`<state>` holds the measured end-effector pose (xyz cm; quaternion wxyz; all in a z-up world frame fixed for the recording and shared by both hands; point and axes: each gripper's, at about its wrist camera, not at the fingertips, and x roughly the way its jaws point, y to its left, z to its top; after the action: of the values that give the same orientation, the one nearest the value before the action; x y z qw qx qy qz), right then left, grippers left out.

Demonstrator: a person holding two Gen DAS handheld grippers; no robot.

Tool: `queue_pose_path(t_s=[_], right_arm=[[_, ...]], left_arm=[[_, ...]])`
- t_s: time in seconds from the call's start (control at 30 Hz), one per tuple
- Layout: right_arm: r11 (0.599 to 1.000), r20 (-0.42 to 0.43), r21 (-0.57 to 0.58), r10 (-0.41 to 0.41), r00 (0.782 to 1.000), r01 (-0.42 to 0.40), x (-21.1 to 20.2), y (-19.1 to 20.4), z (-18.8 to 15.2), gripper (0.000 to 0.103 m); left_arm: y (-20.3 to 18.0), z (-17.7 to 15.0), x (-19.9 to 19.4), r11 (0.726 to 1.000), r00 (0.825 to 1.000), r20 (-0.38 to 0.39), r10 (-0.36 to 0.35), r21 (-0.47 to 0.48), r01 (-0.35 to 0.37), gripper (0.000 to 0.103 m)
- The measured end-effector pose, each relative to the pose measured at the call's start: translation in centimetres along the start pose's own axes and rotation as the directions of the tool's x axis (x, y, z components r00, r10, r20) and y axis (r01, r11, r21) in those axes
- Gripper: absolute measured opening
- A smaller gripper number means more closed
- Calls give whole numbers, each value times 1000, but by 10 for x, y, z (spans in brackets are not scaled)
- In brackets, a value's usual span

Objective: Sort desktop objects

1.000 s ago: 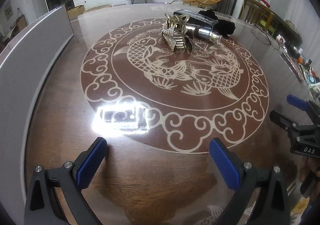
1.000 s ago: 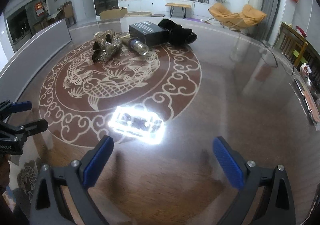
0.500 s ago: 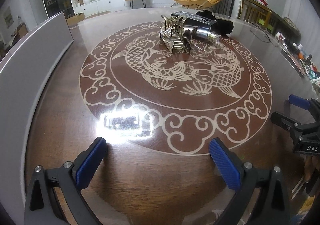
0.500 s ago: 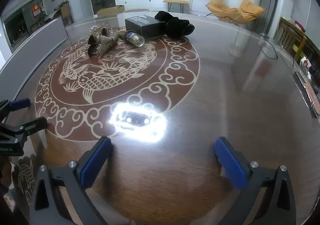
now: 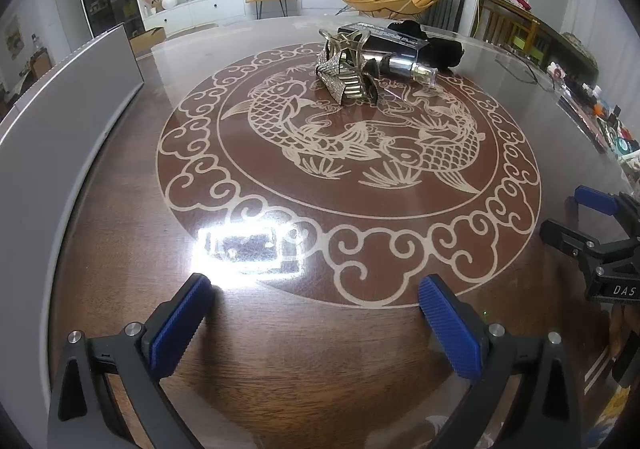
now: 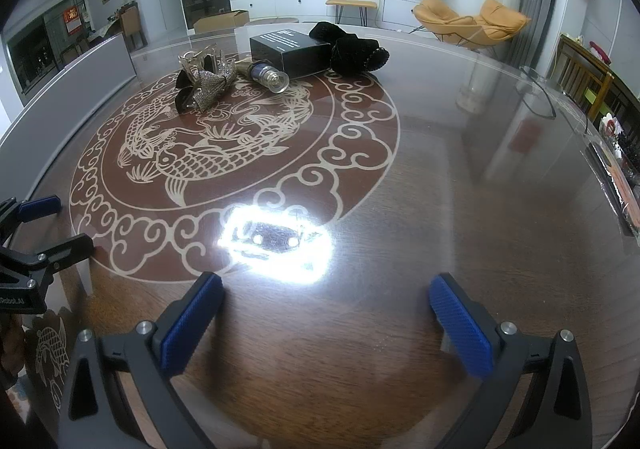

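A sparkly gold hair claw (image 5: 347,67) (image 6: 206,83), a bottle lying on its side (image 5: 406,67) (image 6: 267,75), a black box (image 5: 390,39) (image 6: 290,49) and a black pouch (image 5: 436,47) (image 6: 354,51) sit clustered at the far side of the round table. My left gripper (image 5: 314,319) is open and empty over the near table edge. My right gripper (image 6: 326,315) is open and empty too, also far from the objects. Each gripper shows at the edge of the other's view: the right gripper (image 5: 576,215) and the left gripper (image 6: 60,223).
The glass-topped wooden table (image 5: 320,349) has a fish medallion (image 5: 352,137) and a bright lamp reflection (image 6: 276,245). A grey panel (image 5: 60,109) stands along the left. Small clutter (image 5: 608,125) lies at the right edge.
Both grippers have tilted or moved slightly, so the cluster of objects sits a little lower and closer in both views. Both stay open and empty.
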<state>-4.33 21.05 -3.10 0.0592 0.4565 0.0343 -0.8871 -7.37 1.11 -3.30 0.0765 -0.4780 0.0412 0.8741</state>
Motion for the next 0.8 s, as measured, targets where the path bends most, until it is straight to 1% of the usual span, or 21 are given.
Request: queue_pose_path(t_s=[0.23, 0.5, 0.7, 0.8], right_arm=[[1000, 0, 0, 0, 1000, 0, 0, 0, 0, 103], [1000, 0, 0, 0, 1000, 0, 0, 0, 0, 103], [1000, 0, 0, 0, 1000, 0, 0, 0, 0, 103], [1000, 0, 0, 0, 1000, 0, 0, 0, 0, 103]], left_arm=[[-1, 2, 2, 1000, 1000, -17, 0, -1, 0, 103], [-2, -3, -2, 1000, 1000, -6, 5, 3, -5, 103], [-1, -9, -6, 1000, 1000, -14, -11, 26, 12, 103], [0, -9, -6, 998, 999, -36, -26, 50, 28, 103]])
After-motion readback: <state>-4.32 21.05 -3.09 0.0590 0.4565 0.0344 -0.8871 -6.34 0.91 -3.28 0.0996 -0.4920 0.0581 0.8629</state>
